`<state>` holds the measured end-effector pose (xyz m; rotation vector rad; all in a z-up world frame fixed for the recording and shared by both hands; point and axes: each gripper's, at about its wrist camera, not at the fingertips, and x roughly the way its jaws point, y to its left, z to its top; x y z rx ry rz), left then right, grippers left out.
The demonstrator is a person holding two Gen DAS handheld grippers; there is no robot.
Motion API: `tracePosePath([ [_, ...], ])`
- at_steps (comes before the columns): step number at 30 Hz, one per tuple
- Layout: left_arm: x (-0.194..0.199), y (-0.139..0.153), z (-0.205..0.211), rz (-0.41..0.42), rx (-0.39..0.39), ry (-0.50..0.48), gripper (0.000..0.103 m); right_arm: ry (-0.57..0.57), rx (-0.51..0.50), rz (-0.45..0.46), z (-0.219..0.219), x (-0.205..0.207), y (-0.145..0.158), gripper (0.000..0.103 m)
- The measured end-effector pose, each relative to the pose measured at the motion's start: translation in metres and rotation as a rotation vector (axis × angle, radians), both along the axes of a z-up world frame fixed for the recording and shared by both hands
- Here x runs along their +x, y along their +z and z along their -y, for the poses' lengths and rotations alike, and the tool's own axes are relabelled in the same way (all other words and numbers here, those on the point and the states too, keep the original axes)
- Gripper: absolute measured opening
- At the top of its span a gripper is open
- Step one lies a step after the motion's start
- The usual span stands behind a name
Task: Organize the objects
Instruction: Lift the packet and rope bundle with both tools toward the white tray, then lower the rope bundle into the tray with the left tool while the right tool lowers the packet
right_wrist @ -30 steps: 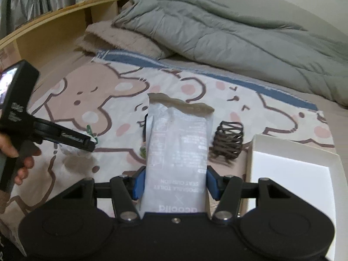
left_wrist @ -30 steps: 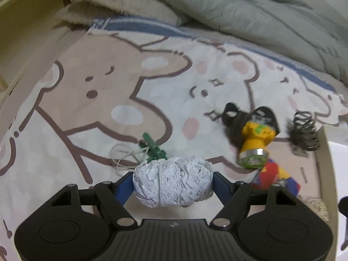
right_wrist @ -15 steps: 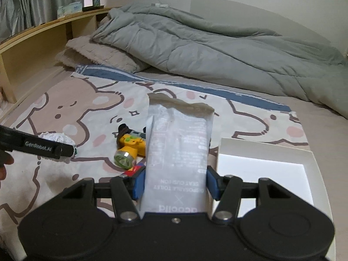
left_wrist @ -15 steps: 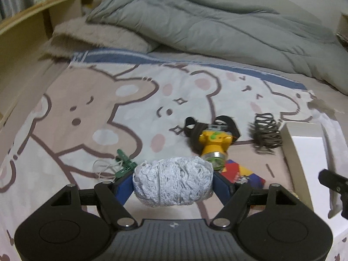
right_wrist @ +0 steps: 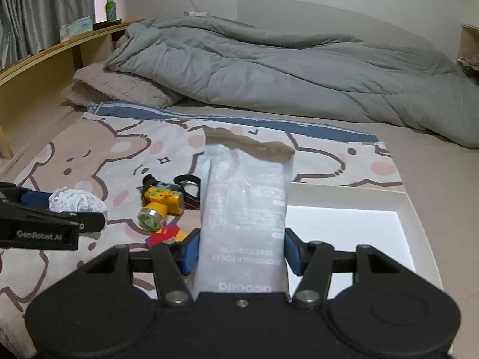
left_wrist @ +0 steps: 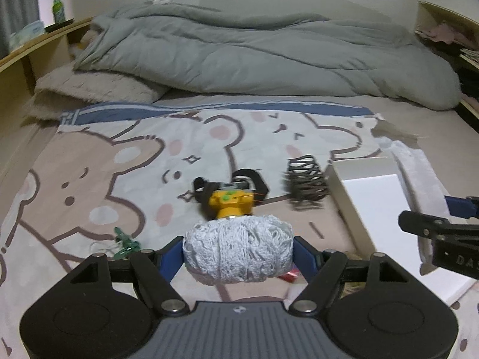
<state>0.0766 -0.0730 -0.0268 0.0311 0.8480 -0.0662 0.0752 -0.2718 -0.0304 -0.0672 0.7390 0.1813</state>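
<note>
I hold the white packet in the right claw, which is clamped on its lower end; its long axis points away from me. The white box lies just right of the packet, so this claw is nearer to it. The left claw is clamped on a lace roll, left of the box. The yellow headlamp and the wire spring lie on the blanket, left of the box. The box's near corner is cut off, and the lace roll half hides a red thing I cannot identify.
</note>
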Motion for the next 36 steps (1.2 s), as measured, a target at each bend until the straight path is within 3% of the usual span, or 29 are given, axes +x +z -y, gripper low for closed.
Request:
tracePosePath([
  [24, -0.01, -0.017, 0.099, -0.035, -0.057, -0.232, 0.077, -0.156, -0.06, -0.015, 0.103, -0.017, -0.023, 0.058],
  [30, -0.015, -0.021, 0.133, -0.031, -0.121, -0.393, 0.077, -0.178, -0.075, -0.066, 0.127, -0.015, -0.04, 0.058],
  [36, -0.022, -0.039, 0.165, -0.047, -0.079, -0.579, 0.077, -0.171, -0.098, -0.125, 0.14, -0.016, -0.057, 0.058],
])
